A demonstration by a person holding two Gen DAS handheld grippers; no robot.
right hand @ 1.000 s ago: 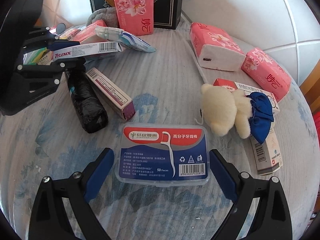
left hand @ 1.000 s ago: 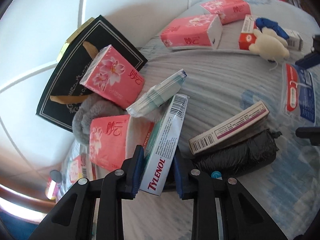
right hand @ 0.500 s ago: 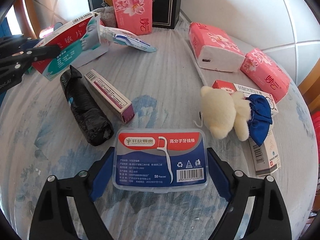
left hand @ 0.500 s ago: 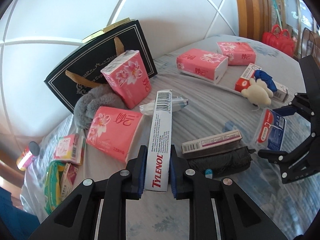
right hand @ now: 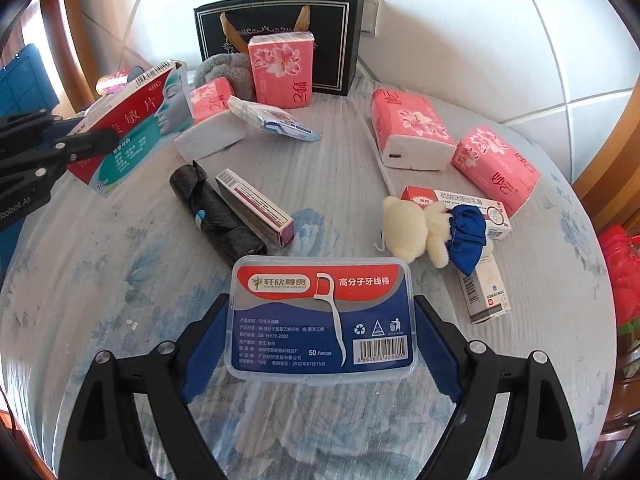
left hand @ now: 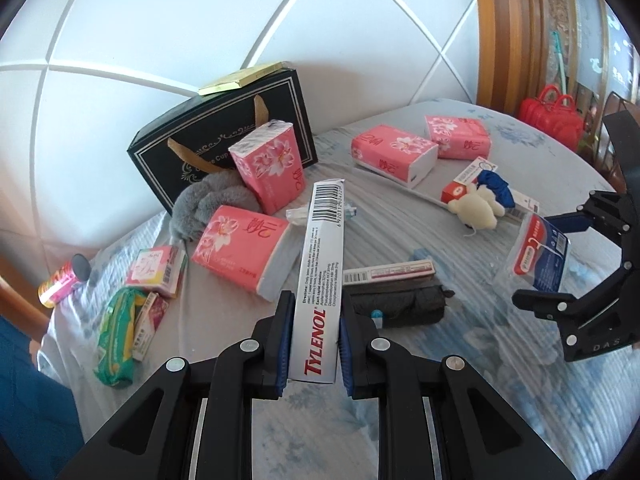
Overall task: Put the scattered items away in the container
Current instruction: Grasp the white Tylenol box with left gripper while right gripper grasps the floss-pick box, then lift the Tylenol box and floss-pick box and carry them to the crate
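Tylenol box (left hand: 320, 280), floss case (right hand: 322, 320) aloft

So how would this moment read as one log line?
left tool: shut on Tylenol box | right tool: shut on floss box | both off bed | black bag: unfilled

surface: bed (right hand: 320, 420), pale blue floral cover
on it: pink tissue packs (right hand: 408, 128), black gift bag (right hand: 276, 36), plush bear (right hand: 416, 232), black roll (right hand: 216, 208), purple-ended box (right hand: 256, 208), grey plush (left hand: 208, 204)
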